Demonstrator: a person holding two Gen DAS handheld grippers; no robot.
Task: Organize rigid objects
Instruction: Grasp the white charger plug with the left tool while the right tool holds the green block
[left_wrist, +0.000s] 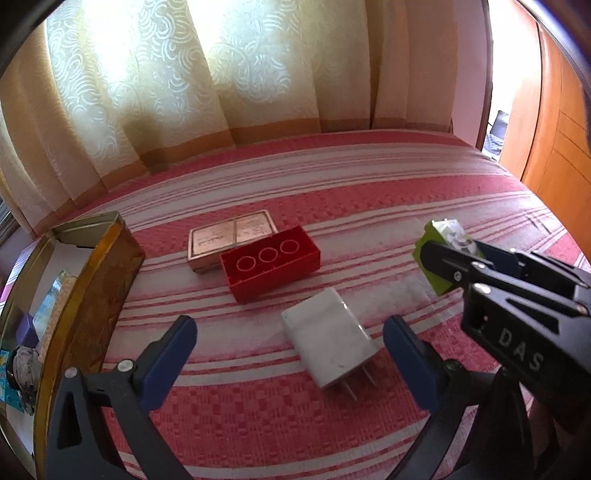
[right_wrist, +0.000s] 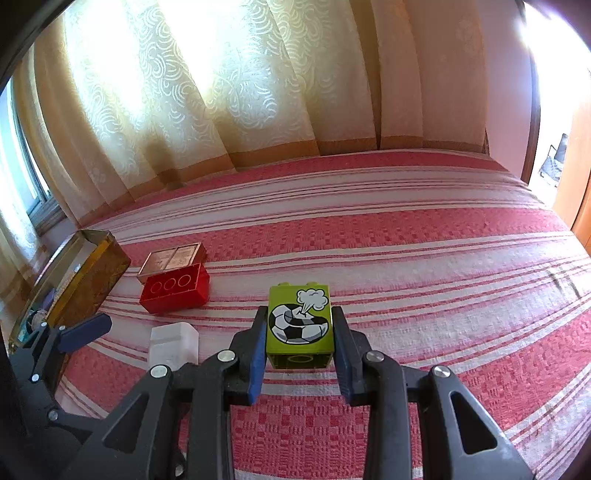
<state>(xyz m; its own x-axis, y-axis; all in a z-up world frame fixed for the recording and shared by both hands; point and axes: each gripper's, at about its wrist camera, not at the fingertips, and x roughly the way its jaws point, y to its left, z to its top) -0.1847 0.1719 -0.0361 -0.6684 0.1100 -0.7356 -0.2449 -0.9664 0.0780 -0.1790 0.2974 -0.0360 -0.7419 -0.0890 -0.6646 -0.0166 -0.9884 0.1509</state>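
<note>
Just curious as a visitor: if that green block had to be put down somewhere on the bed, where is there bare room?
The widest bare bedspread lies right of and beyond the green block, up to the curtain. It is crowded on the left: the tin box, copper case, red brick and white charger sit close together.

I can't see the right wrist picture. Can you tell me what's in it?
The right tool grips a green block with a soccer ball picture, over a red striped bedspread. To the left lie a white charger, a red block, and an open gold tin.
</note>
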